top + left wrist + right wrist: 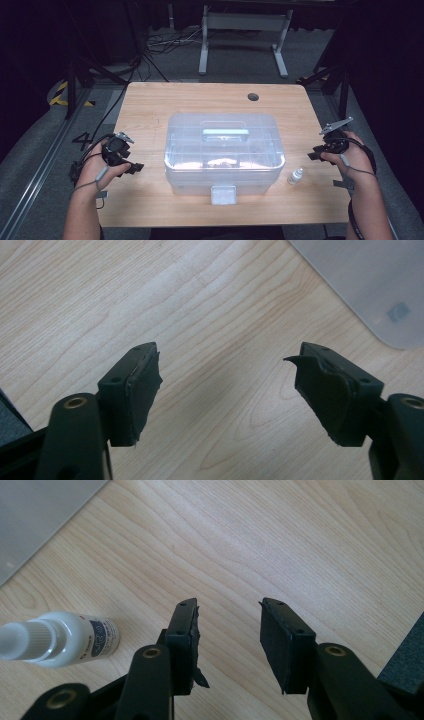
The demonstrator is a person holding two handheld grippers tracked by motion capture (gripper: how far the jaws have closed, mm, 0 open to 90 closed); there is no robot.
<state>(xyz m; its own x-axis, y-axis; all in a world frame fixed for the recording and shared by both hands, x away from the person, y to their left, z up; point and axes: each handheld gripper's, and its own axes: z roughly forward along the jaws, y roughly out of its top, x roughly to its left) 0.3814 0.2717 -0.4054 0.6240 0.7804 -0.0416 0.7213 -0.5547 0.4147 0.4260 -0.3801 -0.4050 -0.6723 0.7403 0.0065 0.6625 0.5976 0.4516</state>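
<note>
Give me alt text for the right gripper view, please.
The right gripper hangs open over the light wooden table, empty; a small white plastic bottle stands at lower left, and a corner of the translucent plastic storage box shows at upper left.

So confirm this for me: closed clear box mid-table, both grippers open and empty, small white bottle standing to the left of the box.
One thing is wrong: the small white bottle stands to the right of the clear box, near the right gripper, as the high view shows. The rest holds: the box is closed mid-table, and the left gripper and right gripper are open and empty.
</note>
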